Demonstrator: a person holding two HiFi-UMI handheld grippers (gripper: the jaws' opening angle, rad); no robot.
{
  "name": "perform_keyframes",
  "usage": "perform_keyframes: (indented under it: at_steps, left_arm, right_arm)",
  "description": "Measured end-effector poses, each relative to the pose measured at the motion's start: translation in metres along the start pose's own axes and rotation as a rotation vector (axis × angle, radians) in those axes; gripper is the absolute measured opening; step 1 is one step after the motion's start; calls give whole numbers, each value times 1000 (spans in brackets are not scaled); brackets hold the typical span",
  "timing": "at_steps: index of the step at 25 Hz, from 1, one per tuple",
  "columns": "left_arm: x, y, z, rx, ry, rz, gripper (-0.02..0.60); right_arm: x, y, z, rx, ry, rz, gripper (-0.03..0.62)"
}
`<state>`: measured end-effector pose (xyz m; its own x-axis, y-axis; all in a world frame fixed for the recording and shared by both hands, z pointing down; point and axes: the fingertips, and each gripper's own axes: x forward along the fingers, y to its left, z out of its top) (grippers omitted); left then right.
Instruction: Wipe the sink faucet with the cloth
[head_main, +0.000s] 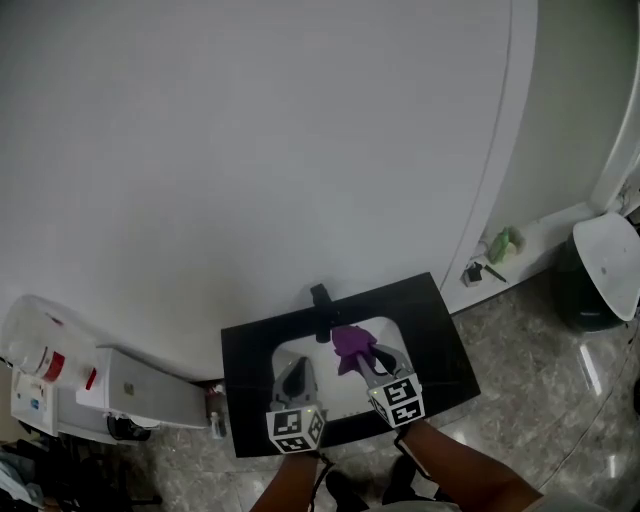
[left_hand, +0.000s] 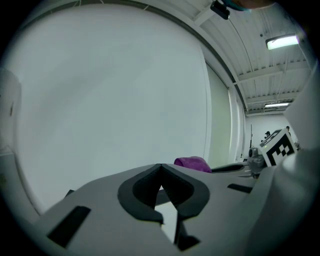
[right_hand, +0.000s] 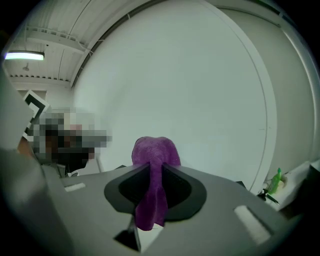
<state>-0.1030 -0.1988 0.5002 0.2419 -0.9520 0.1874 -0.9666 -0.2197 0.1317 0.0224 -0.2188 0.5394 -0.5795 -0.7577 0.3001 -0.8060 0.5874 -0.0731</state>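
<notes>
Black sink counter (head_main: 445, 345) against a plain white wall (head_main: 250, 140), speckled stone floor (head_main: 520, 390) around it. Over the counter's white basin (head_main: 300, 352), just before the dark faucet (head_main: 321, 300): a purple cloth (head_main: 350, 343) (fuzzy, bunched, drooping), pinched in the right gripper (head_main: 366, 360). Left gripper (head_main: 293, 374) alongside over the basin, jaws pressed together, empty.

Sink basin (head_main: 300, 352) partly behind cloth (head_main: 350, 343); lidded bin (head_main: 605, 260) partly beyond right edge.
</notes>
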Motion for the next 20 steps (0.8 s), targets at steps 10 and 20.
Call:
perform_keyframes:
  at_steps: [10,20]
  left_arm:
    - [-46,-14,29,11,-31,34,5]
    - [-42,-14,21,-29,8,31,5]
  right_arm:
    - [-39,18,34,35,-15,2,74]
    - [-30,23,38,41,12,-2,74]
